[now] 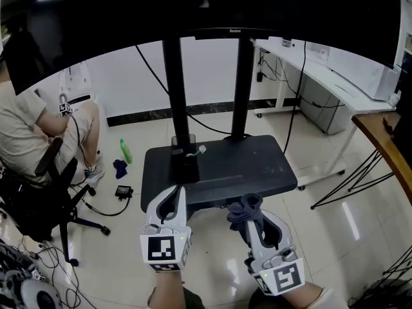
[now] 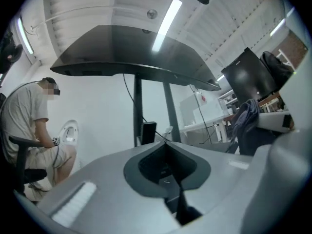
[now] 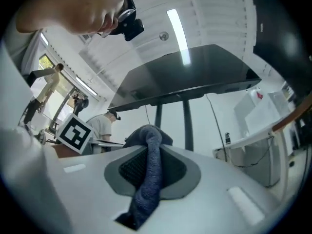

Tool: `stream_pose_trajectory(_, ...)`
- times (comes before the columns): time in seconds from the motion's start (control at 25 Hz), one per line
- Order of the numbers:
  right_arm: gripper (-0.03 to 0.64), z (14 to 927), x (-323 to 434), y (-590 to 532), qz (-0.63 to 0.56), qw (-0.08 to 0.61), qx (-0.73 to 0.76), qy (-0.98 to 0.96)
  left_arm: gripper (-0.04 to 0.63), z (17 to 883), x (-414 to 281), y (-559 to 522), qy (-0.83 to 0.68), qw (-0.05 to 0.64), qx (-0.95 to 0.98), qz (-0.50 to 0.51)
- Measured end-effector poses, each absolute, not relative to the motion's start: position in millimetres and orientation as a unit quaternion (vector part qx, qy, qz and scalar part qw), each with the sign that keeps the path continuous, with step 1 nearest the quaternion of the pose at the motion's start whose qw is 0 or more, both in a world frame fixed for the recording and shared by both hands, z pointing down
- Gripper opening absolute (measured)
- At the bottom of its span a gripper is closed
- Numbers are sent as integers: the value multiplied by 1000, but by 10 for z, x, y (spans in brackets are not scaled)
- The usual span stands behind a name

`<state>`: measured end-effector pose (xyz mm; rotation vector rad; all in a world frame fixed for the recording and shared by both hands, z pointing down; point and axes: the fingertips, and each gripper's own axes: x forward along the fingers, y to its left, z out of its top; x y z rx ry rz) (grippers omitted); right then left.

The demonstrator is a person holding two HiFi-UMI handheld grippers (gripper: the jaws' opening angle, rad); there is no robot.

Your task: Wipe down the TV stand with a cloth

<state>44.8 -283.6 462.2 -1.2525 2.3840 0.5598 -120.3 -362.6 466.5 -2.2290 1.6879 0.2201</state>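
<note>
Right tongs [image 1: 252,219] clamped tight on the cloth [image 1: 242,208], a blue-grey wad pinched between the jaws and bulging out past the tips. Left tongs [image 1: 168,201] closed on nothing, jaws together, just beside the right pair. Both sit at the front edge of the stand [image 1: 257,159], the cloth right at that edge, though I can't tell if it's touching. To do this well I'd tip the wad flat onto the dark shelf, press lightly and sweep in long overlapping passes, steering round the posts [image 1: 175,95] and the cables near them.
</note>
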Motion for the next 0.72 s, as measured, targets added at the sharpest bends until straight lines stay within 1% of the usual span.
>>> stream_pose_trajectory(0.16,51,4774,817,-2874,196,176,-470,842,97,4769,-725,-3683,556,177,-810,64)
stream_pose_trajectory(0.28,51,5266,830,-3101,191,164,-475,843,97,4807,-700,-3737,559,166,-810,65)
stream_pose_trajectory(0.32,51,5602,796,-3272,175,142,-478,849,97,4807,-742,-3767,565,161,-806,68)
stream_pose_trajectory(0.4,51,6515,704,-3740,112,57,-494,860,97,4880,-830,-3822,575,149,-802,60)
stream_pose_trajectory(0.48,51,7271,626,-4291,77,-5,-508,858,97,5086,-871,-3845,579,113,-807,19)
stream_pose_trajectory(0.52,51,7478,612,-4593,87,-11,-515,853,97,5160,-879,-3843,579,97,-809,4)
stream_pose_trajectory(0.6,51,7591,606,-5197,127,26,-531,838,97,5182,-888,-3815,578,92,-811,-1)
stream_pose_trajectory(0.72,51,7289,574,-5809,144,72,-544,824,97,5151,-872,-3741,573,98,-814,-2)
